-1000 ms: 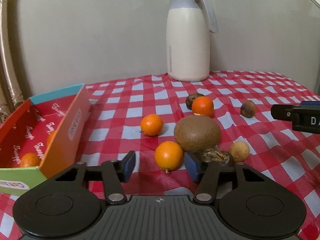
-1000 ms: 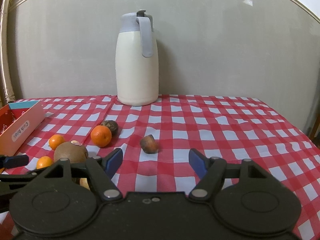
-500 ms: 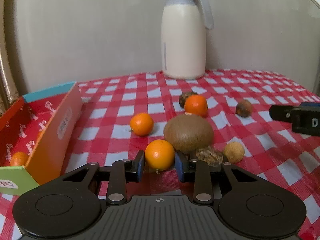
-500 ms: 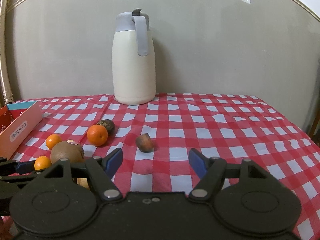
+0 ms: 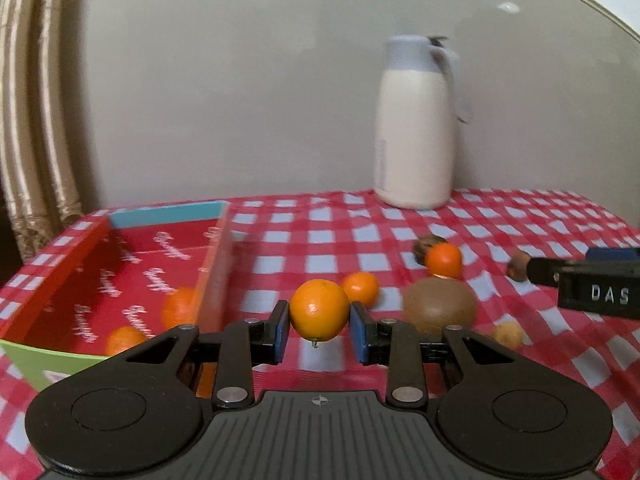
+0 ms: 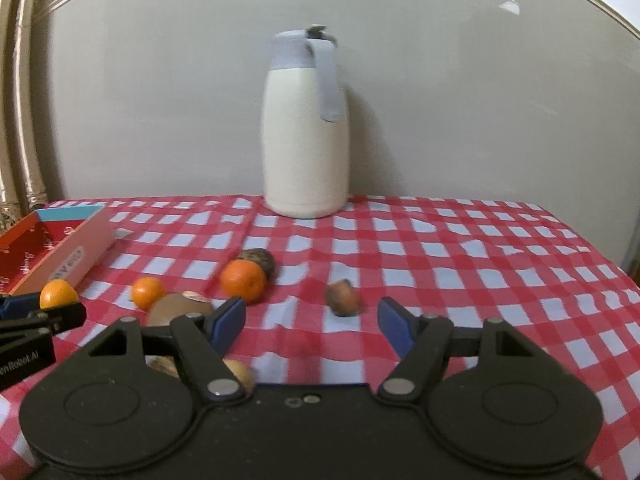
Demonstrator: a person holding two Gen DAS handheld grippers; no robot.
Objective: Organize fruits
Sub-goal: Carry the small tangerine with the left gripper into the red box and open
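Note:
My left gripper [image 5: 319,327] is shut on an orange tangerine [image 5: 319,309] and holds it above the cloth, just right of the red cardboard box [image 5: 120,276]. The held tangerine also shows in the right wrist view [image 6: 58,293]. The box holds two tangerines [image 5: 180,312]. On the cloth lie two more tangerines [image 5: 361,288] [image 5: 443,260], a brown kiwi [image 5: 439,310], a dark fruit [image 5: 426,246], a small brown fruit [image 6: 341,299] and a pale round fruit [image 5: 508,334]. My right gripper [image 6: 311,320] is open and empty, just short of the small brown fruit.
A tall cream jug [image 6: 306,128] with a grey lid stands at the back against the wall. The red checked tablecloth [image 6: 480,264] covers the table. A curtain [image 5: 32,120] hangs at the left. The table's right edge [image 6: 612,264] lies near the wall.
My left gripper closed on the tangerine, lifted it and swung left towards the box. My right gripper shifted slightly and stayed open.

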